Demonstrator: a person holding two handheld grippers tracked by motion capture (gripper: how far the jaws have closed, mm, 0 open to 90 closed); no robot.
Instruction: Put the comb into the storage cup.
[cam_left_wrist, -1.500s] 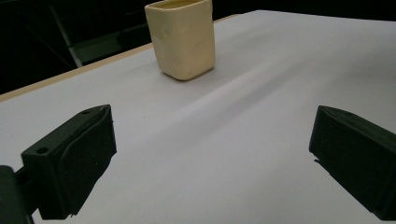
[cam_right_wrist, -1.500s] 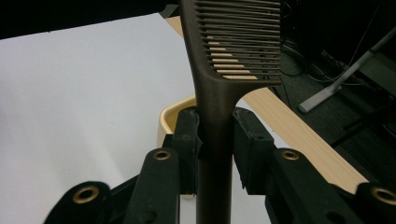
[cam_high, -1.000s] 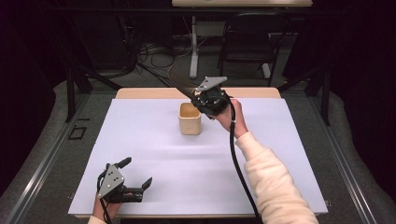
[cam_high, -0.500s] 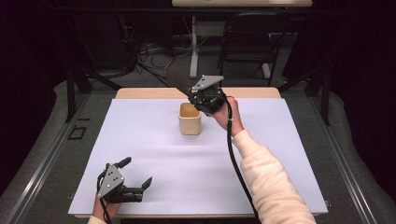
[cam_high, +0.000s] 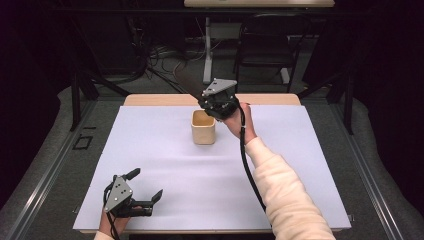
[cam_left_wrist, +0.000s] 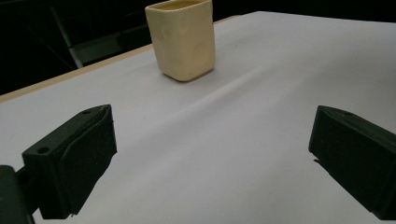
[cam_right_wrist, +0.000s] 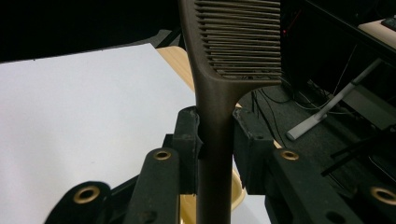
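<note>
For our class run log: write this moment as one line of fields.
right hand-held gripper: shut on comb, above cup | left hand-held gripper: open, empty, near front edge | cup: upright on sheet

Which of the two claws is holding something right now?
The right claw, up beside the cream cup, is clamped on a dark comb's handle. The left claw sits open near the table's front edge.

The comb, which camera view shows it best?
The right gripper view: the brown comb stands close up, teeth plain, handle clamped by the right gripper. The high view shows it as a thin dark sliver. The left gripper view faces the cream cup.
</note>
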